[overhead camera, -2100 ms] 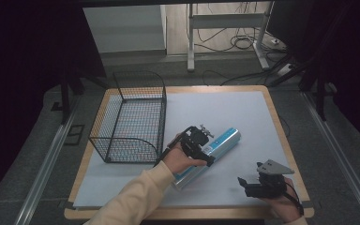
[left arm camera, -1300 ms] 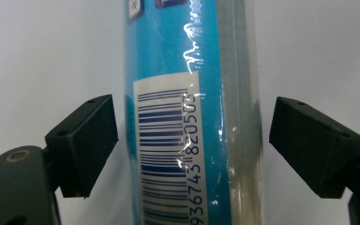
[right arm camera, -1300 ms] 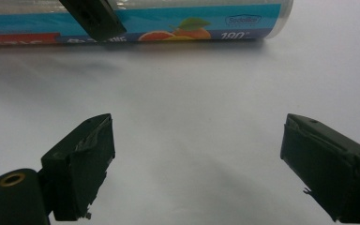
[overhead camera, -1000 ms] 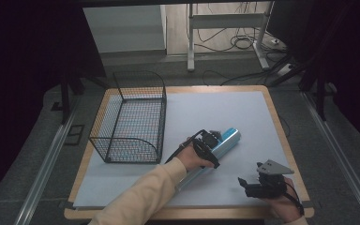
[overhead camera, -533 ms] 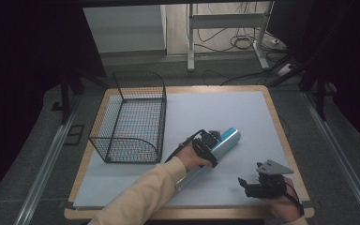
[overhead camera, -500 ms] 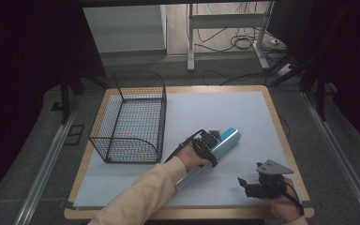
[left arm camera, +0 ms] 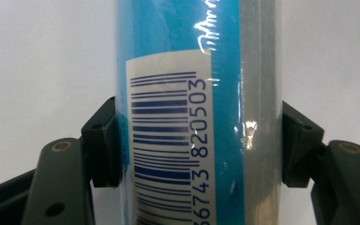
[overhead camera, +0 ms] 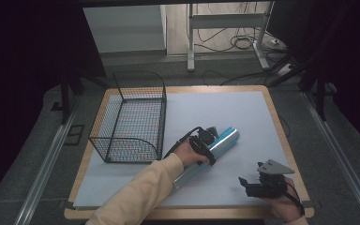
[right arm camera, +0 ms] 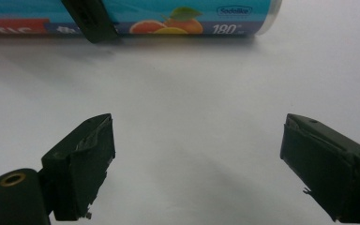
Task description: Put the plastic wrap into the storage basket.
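A long blue tube [overhead camera: 224, 139] with a barcode label lies slantwise on the white sheet at mid table. My left gripper [overhead camera: 205, 144] is shut on the tube near its middle. In the left gripper view both jaws press the tube [left arm camera: 192, 93] from either side, left gripper [left arm camera: 199, 140]. My right gripper [overhead camera: 244, 183] rests near the front right edge, open, with bare sheet between its jaws. The right gripper view has the tube [right arm camera: 192, 11] lying across the top, an orange picture on its wrapper, and my right gripper [right arm camera: 197, 164] well short of it.
A black wire basket [overhead camera: 130, 115] stands at the left of the table, just left of the tube. The white sheet [overhead camera: 225, 105] covers the wooden table top. Table legs and cables lie on the floor beyond the far edge.
My left gripper shifted slightly right along the tube early on and has held still since. The right gripper has not moved.
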A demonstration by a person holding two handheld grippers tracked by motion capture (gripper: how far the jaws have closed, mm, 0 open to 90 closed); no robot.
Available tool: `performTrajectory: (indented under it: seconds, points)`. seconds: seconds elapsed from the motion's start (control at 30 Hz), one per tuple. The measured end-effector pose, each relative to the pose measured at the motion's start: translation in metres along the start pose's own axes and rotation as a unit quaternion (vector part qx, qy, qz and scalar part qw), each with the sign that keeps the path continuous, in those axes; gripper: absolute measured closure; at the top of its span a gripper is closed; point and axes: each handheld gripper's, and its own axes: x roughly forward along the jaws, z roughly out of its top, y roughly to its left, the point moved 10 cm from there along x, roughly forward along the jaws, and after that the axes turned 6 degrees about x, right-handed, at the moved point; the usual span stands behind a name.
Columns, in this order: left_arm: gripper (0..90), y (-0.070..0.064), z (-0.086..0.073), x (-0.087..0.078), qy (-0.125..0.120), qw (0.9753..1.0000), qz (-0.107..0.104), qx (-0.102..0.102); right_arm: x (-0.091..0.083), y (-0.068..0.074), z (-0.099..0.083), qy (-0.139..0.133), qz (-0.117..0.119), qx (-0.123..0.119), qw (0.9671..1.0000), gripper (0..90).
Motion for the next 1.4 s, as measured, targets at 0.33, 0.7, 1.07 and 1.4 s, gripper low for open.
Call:
performTrajectory:
  seconds: [0.33, 0.7, 1.07, 1.4]
  points:
    - [31.5, 0.006, -0.002, -0.012, -0.009, 1.0000, 0.002, -0.005, 0.000, -0.001, 0.000, -0.002, -0.003, 0.000, 1.0000, 10.5]
    - [31.5, 0.006, 0.003, -0.028, -0.025, 0.9997, 0.005, 0.004, 0.000, -0.002, 0.000, -0.001, -0.005, -0.002, 1.0000, 10.7]
    - [31.5, 0.000, 0.012, -0.051, -0.050, 0.9987, 0.005, 0.014, 0.000, -0.002, 0.000, 0.001, -0.007, 0.000, 1.0000, 10.7]
    - [31.5, -0.002, 0.018, -0.075, -0.072, 0.9973, 0.008, 0.015, -0.002, -0.002, 0.001, 0.000, -0.008, 0.002, 1.0000, 10.8]
